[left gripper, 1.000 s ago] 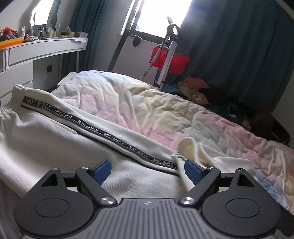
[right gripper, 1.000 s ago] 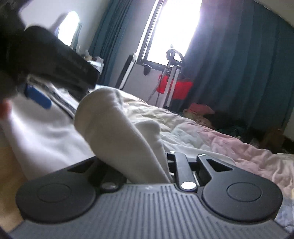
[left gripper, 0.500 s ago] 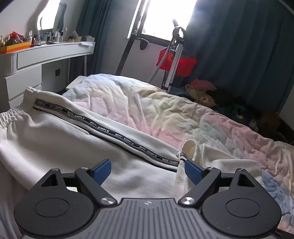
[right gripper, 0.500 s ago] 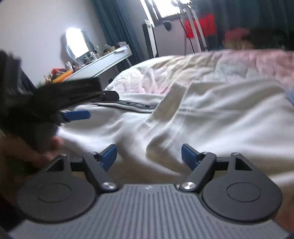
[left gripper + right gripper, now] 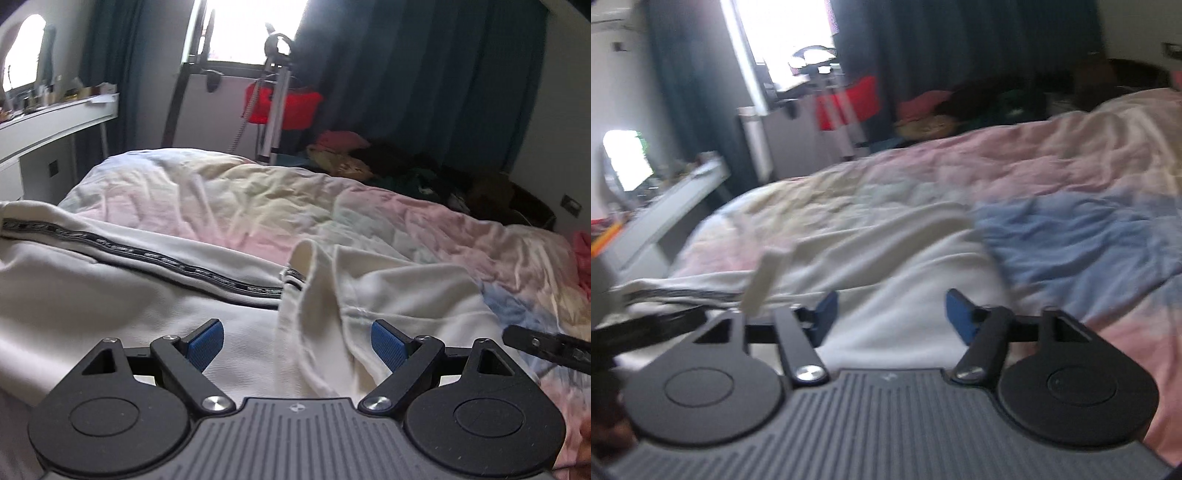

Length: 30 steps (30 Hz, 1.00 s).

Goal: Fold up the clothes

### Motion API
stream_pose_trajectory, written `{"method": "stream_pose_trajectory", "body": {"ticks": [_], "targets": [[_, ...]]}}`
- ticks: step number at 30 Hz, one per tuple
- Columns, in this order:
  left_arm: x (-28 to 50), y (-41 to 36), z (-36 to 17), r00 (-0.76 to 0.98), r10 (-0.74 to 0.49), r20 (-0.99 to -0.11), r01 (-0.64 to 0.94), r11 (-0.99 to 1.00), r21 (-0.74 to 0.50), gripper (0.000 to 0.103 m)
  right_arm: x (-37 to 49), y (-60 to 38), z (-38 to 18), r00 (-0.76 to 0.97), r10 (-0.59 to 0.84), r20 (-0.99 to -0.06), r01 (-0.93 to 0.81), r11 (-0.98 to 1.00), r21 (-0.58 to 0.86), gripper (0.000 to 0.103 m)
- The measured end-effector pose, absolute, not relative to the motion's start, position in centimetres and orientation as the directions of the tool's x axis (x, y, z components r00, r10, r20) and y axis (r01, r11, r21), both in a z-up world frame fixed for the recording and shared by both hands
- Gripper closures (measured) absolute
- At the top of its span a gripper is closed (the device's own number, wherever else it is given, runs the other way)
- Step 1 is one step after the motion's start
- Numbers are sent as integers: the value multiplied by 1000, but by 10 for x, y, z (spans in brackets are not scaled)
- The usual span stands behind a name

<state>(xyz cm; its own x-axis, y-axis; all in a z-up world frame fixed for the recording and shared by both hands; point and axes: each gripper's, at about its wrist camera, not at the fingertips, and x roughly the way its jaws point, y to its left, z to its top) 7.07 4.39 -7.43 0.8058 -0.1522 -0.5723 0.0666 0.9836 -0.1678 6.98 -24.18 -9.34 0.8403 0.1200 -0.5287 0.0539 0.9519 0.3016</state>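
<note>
Cream-white trousers (image 5: 110, 288) with a black lettered side stripe (image 5: 155, 258) lie across the bed. A folded-over end (image 5: 321, 295) rises in a ridge between the jaws of my left gripper (image 5: 297, 341), which is open and empty just above the cloth. My right gripper (image 5: 890, 314) is open and empty over the white cloth (image 5: 886, 258). Its tip shows at the right edge of the left wrist view (image 5: 546, 345). The right wrist view is blurred.
The bed has a rumpled pastel quilt (image 5: 406, 221). A white dressing table (image 5: 55, 122) stands at the left. A stand with a red bag (image 5: 284, 107) and a heap of clothes (image 5: 369, 158) are by the dark curtains beyond the bed.
My right gripper let go of the folded trouser end, opened, and swung right over the bed. My left gripper shifted right, so the folded end now stands between its jaws.
</note>
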Motion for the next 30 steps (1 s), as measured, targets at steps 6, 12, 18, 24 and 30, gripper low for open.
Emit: {"method": "stream_pose_trajectory", "body": {"ticks": [6,12,18,24,30], "targets": [[73,40,-86,772,-238,-590,123,966,-228,15,91,-244,-131,745,93,-661,115,957,265,67],[85,28,-97,726,-363,-584,221,927,-302,21,88,-250,-130,746,109,-657,123,947,297,67],[95,7,-116,671,-388,-632,297,921,-250,45,82,-252,-129,749,111,-653,130,942,309,69],[100,6,-123,676,-352,-648,285,935,-211,75,83,-248,-128,750,96,-655,124,951,282,69],[89,26,-100,724,-362,-587,239,930,-279,91,79,-245,-123,780,102,-617,105,951,290,66]]}}
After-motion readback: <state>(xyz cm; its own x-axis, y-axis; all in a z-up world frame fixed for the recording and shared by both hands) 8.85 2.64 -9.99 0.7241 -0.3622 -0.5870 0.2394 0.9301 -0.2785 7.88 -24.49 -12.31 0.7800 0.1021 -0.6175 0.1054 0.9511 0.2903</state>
